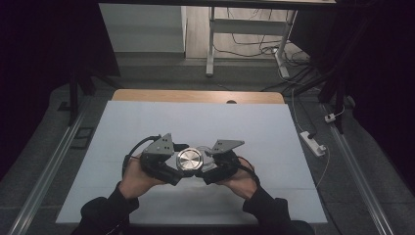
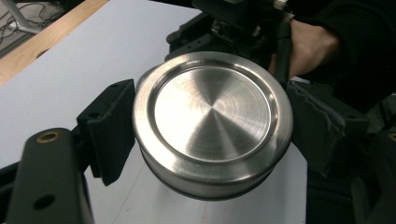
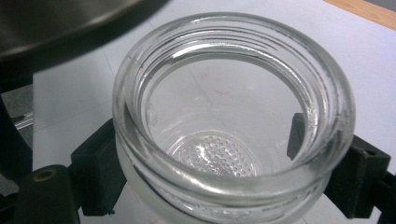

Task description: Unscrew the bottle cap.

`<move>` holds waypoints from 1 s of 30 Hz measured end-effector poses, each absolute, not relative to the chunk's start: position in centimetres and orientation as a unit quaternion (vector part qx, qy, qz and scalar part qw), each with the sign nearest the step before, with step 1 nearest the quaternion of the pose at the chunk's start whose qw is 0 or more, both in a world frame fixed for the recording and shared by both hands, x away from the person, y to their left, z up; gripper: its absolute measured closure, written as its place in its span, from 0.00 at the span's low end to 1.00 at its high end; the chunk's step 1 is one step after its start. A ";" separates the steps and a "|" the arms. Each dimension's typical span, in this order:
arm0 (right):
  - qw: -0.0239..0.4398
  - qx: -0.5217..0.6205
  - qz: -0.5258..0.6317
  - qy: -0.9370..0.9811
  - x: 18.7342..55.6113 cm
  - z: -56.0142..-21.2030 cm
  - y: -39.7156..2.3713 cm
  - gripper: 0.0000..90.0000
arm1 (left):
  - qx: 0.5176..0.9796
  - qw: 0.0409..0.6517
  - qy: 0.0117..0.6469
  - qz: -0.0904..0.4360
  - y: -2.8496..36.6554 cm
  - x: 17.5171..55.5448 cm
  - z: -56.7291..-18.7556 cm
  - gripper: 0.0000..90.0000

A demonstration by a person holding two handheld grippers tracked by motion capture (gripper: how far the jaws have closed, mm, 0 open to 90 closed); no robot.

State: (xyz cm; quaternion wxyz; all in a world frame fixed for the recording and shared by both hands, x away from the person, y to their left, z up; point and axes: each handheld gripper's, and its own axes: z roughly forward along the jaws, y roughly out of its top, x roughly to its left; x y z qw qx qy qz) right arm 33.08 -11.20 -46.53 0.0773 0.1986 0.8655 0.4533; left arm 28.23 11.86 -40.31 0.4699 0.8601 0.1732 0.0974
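A round brushed-steel lid (image 2: 212, 112) is clamped at its rim by the black pads (image 2: 109, 126) of my left gripper (image 2: 210, 133), held just above the white mat. My right gripper (image 3: 229, 163) is shut on a clear glass jar (image 3: 233, 93) below its threaded neck; the jar is open-mouthed and empty. In the high view both grippers meet at the table's near middle, the left gripper (image 1: 182, 164) with the lid (image 1: 190, 160) and the right gripper (image 1: 211, 165) close beside it. The lid's edge (image 3: 70, 18) hangs over the jar's far left rim, and most of the jar is hidden in the high view.
A white mat (image 1: 195, 117) covers most of the wooden table (image 1: 195, 96). Beyond the far edge stand a desk frame (image 1: 211, 44) and loose cables on the floor. A power strip (image 1: 313, 143) lies off the table's right side.
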 end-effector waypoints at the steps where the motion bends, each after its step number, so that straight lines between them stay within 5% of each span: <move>1: 0.078 0.199 0.453 0.865 33.1 -46.5 -11.3 0.16 | 0.860 0.470 0.173 0.098 11.9 28.1 -40.3 0.23; 30: 0.105 0.226 0.458 0.854 35.5 -45.7 -12.1 0.16 | 0.868 0.464 0.165 0.068 12.2 25.6 -43.6 0.23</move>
